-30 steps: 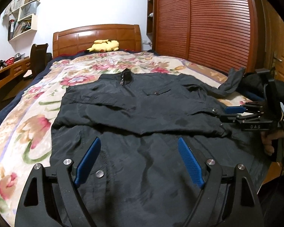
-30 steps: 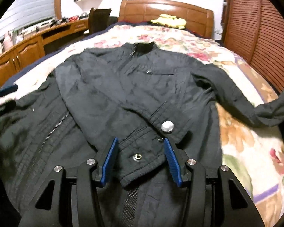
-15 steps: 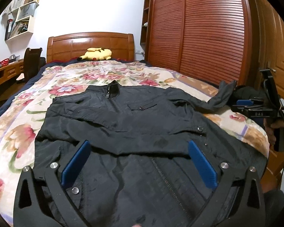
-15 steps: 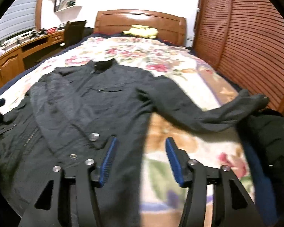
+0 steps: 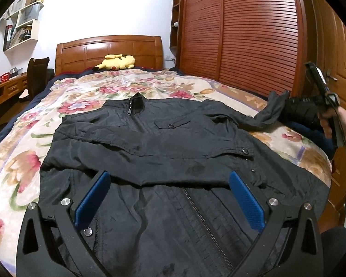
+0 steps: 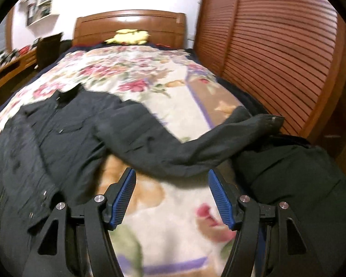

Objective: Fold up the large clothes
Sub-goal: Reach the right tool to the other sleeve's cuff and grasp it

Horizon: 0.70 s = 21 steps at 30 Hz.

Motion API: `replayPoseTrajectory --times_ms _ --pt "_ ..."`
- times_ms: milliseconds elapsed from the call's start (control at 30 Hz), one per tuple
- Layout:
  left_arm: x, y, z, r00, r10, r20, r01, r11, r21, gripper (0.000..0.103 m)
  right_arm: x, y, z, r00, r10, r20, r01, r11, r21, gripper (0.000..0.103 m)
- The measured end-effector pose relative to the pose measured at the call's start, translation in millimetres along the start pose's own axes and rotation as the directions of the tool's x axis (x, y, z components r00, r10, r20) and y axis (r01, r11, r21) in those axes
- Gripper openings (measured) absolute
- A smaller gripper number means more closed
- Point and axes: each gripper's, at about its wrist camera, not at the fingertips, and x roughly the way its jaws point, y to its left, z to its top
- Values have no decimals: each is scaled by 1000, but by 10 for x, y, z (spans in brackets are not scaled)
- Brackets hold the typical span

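In the left wrist view, the left gripper [image 5: 170,198] is being held wide open over the hem of the black jacket [image 5: 163,152], nothing being gripped between its blue pads [image 5: 92,198]. The jacket is lying spread on the floral blanket [image 5: 20,161], collar towards the headboard [image 5: 108,50], one sleeve folded across its front, the other sleeve [image 5: 258,117] stretching out to the right edge of the bed. A yellow plush toy [image 5: 116,61] is lying by the headboard. Beyond the sleeve a second dark garment [image 5: 302,113] is bunched, and the right gripper's body is being held above it in a hand [image 5: 329,124] (its fingers are hidden here). Slatted wooden wardrobe doors [image 5: 242,34], a wall shelf [image 5: 23,23] and a chair [image 5: 35,76] are being shown around the bed. No writing can be read.

In the right wrist view (blurred), the right gripper [image 6: 171,196] is being held open and empty above the blanket [image 6: 173,219], just short of the sleeve [image 6: 196,147]. The dark garment [image 6: 288,175] is lying at the right, touching the sleeve's cuff.
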Motion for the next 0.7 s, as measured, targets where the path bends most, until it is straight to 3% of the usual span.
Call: replayPoseTrajectory --times_ms 433,700 --pt "98 -47 -41 999 1 -37 -1 1000 24 103 534 -490 402 997 -56 -62 67 975 211 67" --pt "132 -27 -52 999 -5 -49 6 1000 15 103 797 -537 480 992 -81 -94 101 965 241 61"
